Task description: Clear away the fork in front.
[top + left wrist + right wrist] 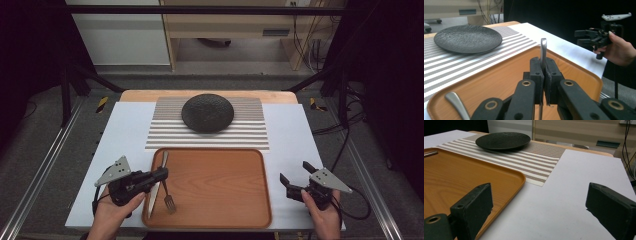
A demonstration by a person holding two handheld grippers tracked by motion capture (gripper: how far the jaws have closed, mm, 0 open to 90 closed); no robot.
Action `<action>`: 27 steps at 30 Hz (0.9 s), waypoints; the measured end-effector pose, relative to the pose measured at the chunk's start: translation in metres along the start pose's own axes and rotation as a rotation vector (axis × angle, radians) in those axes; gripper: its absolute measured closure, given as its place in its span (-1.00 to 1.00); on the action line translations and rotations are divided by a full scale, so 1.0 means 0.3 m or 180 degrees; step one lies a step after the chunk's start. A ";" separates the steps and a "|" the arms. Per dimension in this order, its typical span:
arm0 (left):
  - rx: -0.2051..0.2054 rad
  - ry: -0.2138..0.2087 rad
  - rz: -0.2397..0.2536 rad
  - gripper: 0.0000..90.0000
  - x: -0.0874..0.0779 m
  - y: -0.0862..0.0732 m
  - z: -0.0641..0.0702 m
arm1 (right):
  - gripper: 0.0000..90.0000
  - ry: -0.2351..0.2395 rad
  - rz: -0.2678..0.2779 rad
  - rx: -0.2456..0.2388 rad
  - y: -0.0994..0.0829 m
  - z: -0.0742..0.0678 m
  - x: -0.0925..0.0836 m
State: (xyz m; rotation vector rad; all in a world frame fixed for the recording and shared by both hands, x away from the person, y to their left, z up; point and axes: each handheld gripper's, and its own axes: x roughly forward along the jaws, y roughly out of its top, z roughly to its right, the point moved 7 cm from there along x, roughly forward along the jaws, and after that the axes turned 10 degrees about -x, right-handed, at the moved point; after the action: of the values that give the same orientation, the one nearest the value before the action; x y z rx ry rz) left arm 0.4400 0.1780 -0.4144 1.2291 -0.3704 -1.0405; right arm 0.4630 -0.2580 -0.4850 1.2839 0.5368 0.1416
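A wooden tray (215,220) lies at the table's near edge. At its left side lie a fork (170,202) and a knife (153,197). My left gripper (162,174) reaches in over the tray's left rim and is shut on the fork's handle (543,48), which sticks out past the closed jaws (545,62). The knife's handle (455,102) rests on the tray beside it. My right gripper (295,171) hovers open over the white table top to the right of the tray, with nothing between its jaws (539,202). It also appears far off in the left gripper view (577,37).
A black plate (207,113) sits on a striped placemat (250,135) beyond the tray. A white sheet (292,135) covers the table. Metal rails (45,165) run along both sides and cables (345,125) lie on the floor at the right.
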 end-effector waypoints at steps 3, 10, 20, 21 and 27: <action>-0.0089 -0.0017 -0.0010 0.87 0.033 0.003 -0.068 | -0.84 0.0002 -0.0009 0.0006 -0.001 -0.001 0.004; -0.0350 -0.0026 -0.0315 0.75 0.159 -0.032 -0.228 | -0.84 0.0001 -0.0008 0.0012 -0.002 0.001 0.002; -0.0392 0.0125 -0.0325 0.65 0.166 -0.066 -0.274 | -0.84 0.0018 -0.0019 0.0025 -0.005 -0.002 0.002; -0.0399 0.0158 -0.0328 0.64 0.166 -0.068 -0.282 | -0.84 0.0022 -0.0023 0.0021 -0.005 -0.003 0.002; -0.0450 0.0231 -0.0354 0.59 0.167 -0.079 -0.308 | -0.84 0.0046 -0.0037 0.0018 -0.006 -0.008 0.005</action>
State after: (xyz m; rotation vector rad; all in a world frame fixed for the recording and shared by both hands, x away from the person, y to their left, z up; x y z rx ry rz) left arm 0.5228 0.1926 -0.4819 1.1669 -0.1708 -1.0949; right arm 0.4629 -0.2558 -0.4876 1.2860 0.5573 0.1400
